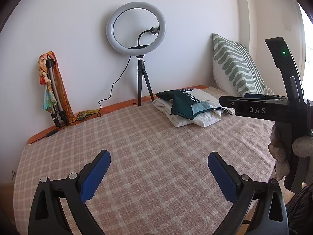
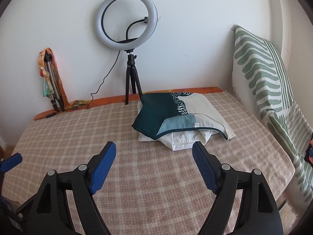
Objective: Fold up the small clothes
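While both tools hang over the bed, we note the left gripper (image 1: 158, 159) with its 2 blue pads (image 1: 95, 176) spread wide, only bare checked bedspread (image 1: 148, 137) between them. The right gripper (image 2: 154, 152) likewise stands apart, nothing between its fingers, tips just short of the clothes. In the left wrist view we see the right tool's black body marked DAS at the right edge, gripped by a gloved hand (image 1: 281, 150). Ahead of the right gripper lies the folded stack of clothes (image 2: 182, 117): a dark teal and cream patterned piece (image 2: 156, 113) on top, a white garment (image 2: 182, 141) beneath, its edge poking out toward us. The stack sits on the bedspread near the far right, close to a green-striped pillow (image 2: 260, 66) leaning at the wall. Behind the stack stands a ring light (image 2: 127, 19) on a small black tripod. Far left, a folded tripod (image 2: 51, 84) wrapped in a coloured scarf leans against the wall.
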A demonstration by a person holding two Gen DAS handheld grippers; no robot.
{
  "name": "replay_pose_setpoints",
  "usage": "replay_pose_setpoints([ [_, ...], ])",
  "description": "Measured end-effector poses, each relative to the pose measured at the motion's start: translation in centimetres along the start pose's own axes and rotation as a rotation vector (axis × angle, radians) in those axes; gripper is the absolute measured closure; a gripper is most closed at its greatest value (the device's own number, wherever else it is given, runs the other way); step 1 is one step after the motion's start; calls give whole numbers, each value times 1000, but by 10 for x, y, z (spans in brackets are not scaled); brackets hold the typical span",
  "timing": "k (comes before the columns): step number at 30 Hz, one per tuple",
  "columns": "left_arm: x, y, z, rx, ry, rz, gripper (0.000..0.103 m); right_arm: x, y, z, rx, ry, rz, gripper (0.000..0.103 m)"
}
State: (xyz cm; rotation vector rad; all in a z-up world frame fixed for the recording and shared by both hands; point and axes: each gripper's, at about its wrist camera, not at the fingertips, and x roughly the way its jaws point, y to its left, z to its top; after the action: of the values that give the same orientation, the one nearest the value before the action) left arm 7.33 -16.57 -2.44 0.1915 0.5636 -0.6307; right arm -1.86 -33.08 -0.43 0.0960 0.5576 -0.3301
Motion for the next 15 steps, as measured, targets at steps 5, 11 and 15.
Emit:
replay_pose_setpoints([
  [5, 4, 2, -8, 8, 26, 19, 0, 7, -4, -13, 20, 18, -25, 22],
  [11, 9, 4, -17, 15, 57, 50, 0, 11, -6, -18, 15, 26, -45, 22],
  [15, 11, 4, -18, 12, 75, 64, 0, 9, -7, -16, 34, 13, -43, 22],
])
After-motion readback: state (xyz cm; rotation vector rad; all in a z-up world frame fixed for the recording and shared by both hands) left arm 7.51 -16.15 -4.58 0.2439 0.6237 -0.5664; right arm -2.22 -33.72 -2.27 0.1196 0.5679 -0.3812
